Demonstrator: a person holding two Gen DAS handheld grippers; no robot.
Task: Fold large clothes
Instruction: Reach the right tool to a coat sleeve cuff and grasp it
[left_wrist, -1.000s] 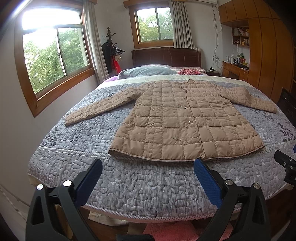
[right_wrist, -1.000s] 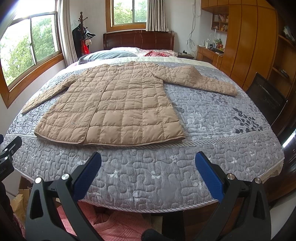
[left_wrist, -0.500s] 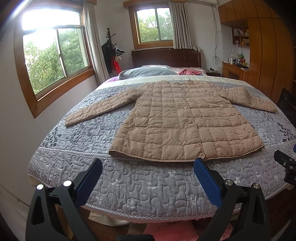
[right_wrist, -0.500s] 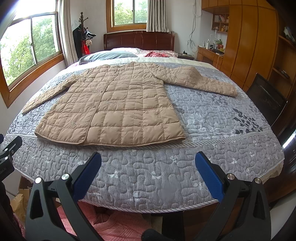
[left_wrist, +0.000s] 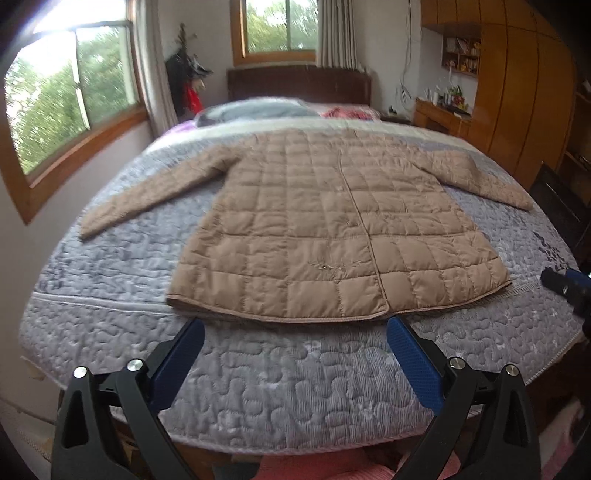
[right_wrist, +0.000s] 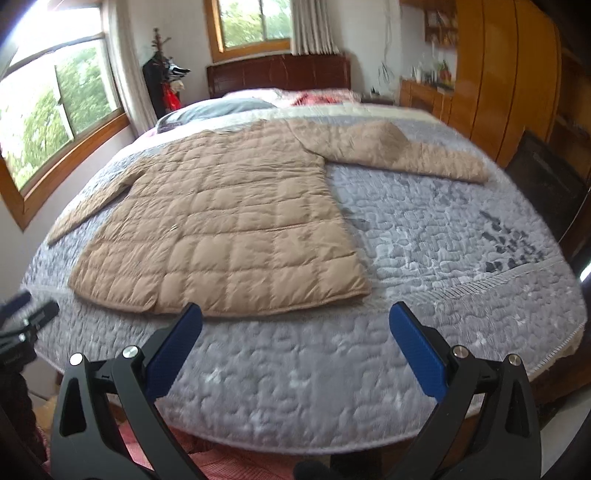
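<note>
A tan quilted long coat (left_wrist: 325, 229) (right_wrist: 229, 236) lies flat and face up on the grey bedspread (left_wrist: 280, 376), both sleeves spread out to the sides and its hem toward me. My left gripper (left_wrist: 295, 332) is open, its blue pads hovering just short of the hem's middle. My right gripper (right_wrist: 295, 321) is open too, near the hem's right corner, with the left pad at the hem edge. Neither touches the coat. The right sleeve (right_wrist: 406, 155) reaches toward the wardrobe side.
Wooden wardrobes (left_wrist: 517, 92) and a dark chair (right_wrist: 546, 184) stand on the right of the bed. Windows (left_wrist: 70, 110) line the left wall. Pillows (left_wrist: 255, 110) and a headboard (left_wrist: 299, 85) lie at the far end. Pink cloth (left_wrist: 332, 469) shows below the bed's near edge.
Both grippers have moved forward toward the coat's hem, and the views are blurred by motion. The coat has not shifted.
</note>
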